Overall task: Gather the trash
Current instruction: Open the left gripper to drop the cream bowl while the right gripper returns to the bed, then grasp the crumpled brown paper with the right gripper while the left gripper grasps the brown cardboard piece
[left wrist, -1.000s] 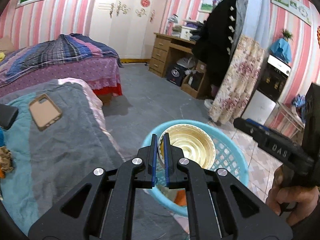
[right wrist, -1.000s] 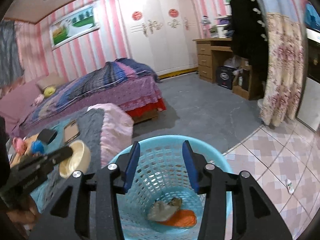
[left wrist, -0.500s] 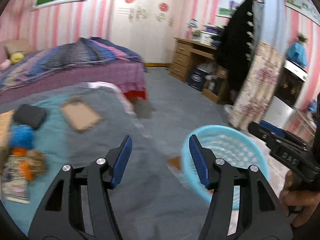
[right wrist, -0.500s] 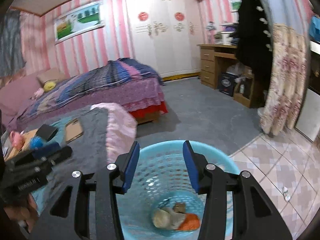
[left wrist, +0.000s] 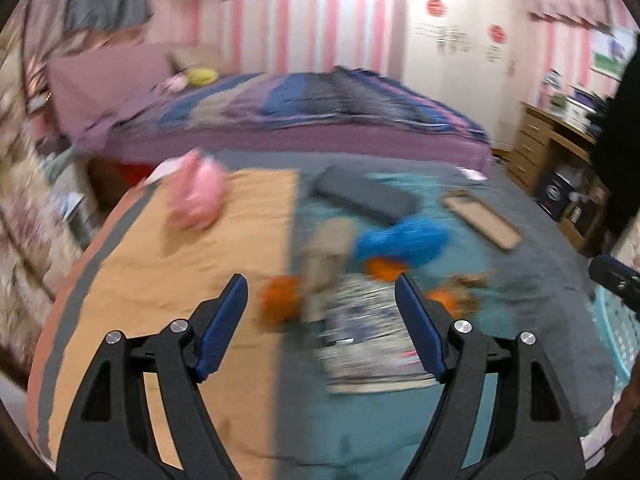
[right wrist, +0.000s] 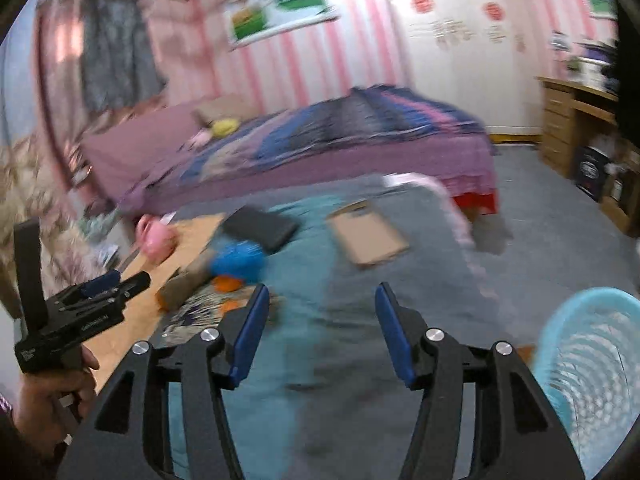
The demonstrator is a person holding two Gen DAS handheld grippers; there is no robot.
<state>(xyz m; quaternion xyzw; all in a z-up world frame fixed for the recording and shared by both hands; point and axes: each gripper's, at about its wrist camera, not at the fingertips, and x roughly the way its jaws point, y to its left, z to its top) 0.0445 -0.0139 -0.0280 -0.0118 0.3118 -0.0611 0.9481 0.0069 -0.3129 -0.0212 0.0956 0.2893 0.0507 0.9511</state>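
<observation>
With both jaws apart & empty, left gripper (left wrist: 320,320) faces orange scraps (left wrist: 280,300); next: grab one, carry right to basket (right wrist: 592,360); right gripper (right wrist: 318,328) idle.

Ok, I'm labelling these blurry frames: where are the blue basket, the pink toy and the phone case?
blue basket (right wrist: 592,364): right wrist view, on its lattice wall.
pink toy (left wrist: 196,196): left wrist view, mid-body.
phone case (right wrist: 368,236): right wrist view, centre of its flat face.

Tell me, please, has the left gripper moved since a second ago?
Yes. The left gripper has swung left, away from the blue basket, which now sits at the frame's right edge, and faces the clutter on the bed.
</observation>
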